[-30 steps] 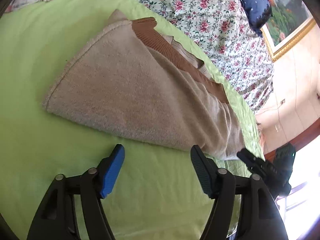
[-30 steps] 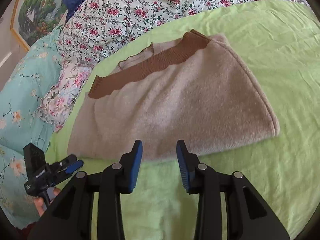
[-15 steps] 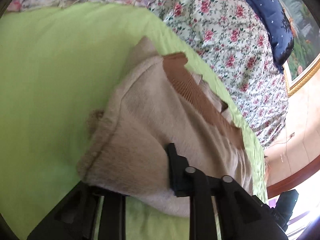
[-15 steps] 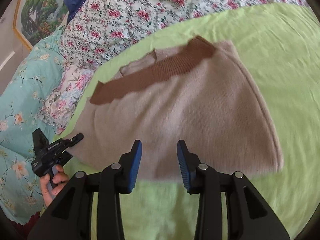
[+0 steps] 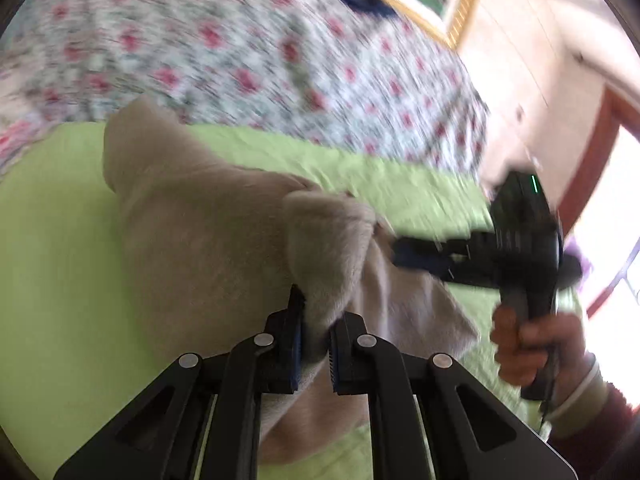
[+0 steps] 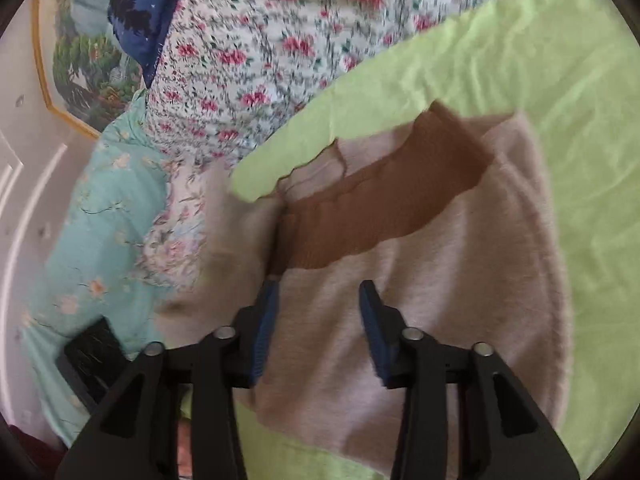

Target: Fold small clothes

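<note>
- While the left wrist view is blurring, the left hand-held gripper (image 5: 314, 334) is pinching a bunched edge of the beige sweater (image 5: 208, 248), lifting it off the green sheet (image 5: 52, 280). Ahead to its right, the right hand-held gripper (image 5: 404, 256) is touching the same garment.
- Seen from the right wrist view, the right hand-held gripper (image 6: 316, 328) is hovering with jaws apart over the sweater (image 6: 460, 280), just behind its brown ribbed band (image 6: 380, 216).
- Judging by the drape, the knit is behaving soft, light and floppy; gripping a doubled edge or corner, not the stretchy band, is looking safest.
</note>
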The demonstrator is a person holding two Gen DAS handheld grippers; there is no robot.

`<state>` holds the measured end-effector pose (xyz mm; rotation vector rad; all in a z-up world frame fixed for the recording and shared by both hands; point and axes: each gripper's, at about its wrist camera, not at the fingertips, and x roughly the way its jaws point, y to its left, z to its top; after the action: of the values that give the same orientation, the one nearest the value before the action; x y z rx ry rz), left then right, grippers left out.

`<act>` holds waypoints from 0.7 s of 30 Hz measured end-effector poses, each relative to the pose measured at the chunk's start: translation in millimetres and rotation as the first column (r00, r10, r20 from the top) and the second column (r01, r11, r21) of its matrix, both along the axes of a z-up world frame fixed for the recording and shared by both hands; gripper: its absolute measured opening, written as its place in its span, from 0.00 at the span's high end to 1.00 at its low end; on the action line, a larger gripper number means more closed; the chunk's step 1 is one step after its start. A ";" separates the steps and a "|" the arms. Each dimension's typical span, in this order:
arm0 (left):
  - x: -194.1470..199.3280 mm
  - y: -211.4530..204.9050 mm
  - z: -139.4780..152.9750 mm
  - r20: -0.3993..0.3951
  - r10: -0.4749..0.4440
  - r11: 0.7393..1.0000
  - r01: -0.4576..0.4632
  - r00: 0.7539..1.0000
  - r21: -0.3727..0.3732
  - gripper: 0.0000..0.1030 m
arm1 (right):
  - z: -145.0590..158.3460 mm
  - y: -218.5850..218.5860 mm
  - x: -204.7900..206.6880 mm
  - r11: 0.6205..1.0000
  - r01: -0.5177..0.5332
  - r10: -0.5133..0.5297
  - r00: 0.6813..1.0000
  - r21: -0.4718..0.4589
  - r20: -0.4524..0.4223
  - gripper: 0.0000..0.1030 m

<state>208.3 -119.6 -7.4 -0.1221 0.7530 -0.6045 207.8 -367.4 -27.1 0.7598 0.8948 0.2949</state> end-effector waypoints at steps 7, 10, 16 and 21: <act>1.4 -16.8 -31.2 -0.065 -0.054 0.999 0.054 0.996 -0.005 0.93 | -28.4 35.8 54.3 0.990 -0.135 0.138 0.987 0.041 -0.079 0.51; 2.8 -5.9 -28.6 -0.068 -0.053 0.998 0.050 0.996 -0.046 0.93 | -34.9 57.4 87.7 0.977 -0.203 0.208 0.975 0.065 -0.083 0.50; 0.6 -2.5 -25.8 -0.064 -0.061 0.997 0.058 0.996 -0.050 0.93 | -35.9 91.7 137.2 0.957 -0.289 0.291 0.954 0.033 -0.075 0.77; -1.7 -4.4 -11.2 -0.039 -0.074 0.996 0.072 0.996 -0.054 0.93 | 11.6 78.2 116.9 0.961 -0.276 0.275 0.960 -0.004 0.048 0.83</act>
<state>206.6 -124.0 -18.6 -0.1559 0.7837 -0.6937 324.7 -289.3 -15.5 0.6272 0.9554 0.5584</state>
